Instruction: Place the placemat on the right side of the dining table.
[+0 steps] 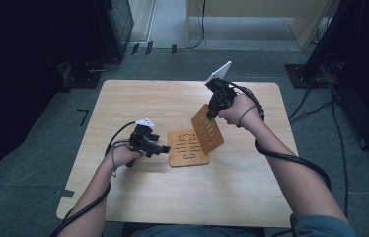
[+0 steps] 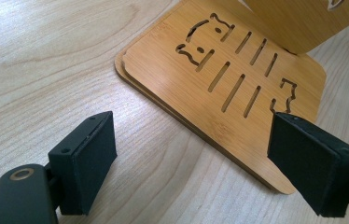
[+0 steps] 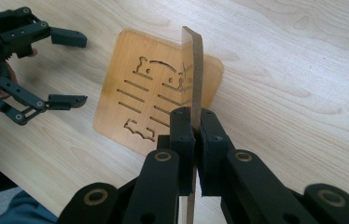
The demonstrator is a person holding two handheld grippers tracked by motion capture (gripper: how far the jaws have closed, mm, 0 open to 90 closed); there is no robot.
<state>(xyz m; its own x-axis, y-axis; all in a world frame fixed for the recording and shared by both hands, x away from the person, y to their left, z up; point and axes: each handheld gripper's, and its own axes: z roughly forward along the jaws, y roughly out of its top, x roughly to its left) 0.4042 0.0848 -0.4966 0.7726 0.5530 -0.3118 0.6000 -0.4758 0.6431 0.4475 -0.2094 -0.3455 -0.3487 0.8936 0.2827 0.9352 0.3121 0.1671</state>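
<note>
A thin wooden board point(image 1: 208, 129) with slot cut-outs hangs tilted above the table, and my right gripper point(image 1: 212, 115) is shut on its upper edge. In the right gripper view the board point(image 3: 193, 70) stands edge-on between the closed pads. Below it a flat wooden board point(image 1: 186, 149) with a cat-shaped cut-out lies on the table; in the left gripper view it point(image 2: 219, 84) looks like two stacked layers. My left gripper point(image 1: 165, 148) rests low beside that board's left edge, open point(image 2: 196, 137) with nothing between its jaws. It also appears open in the right gripper view point(image 3: 86, 70).
The light wooden table point(image 1: 138, 98) has bare room at the back, left and front. Grey carpet surrounds it, with dark equipment at the left point(image 1: 74, 74) and a black stand base with cables at the right point(image 1: 303, 74).
</note>
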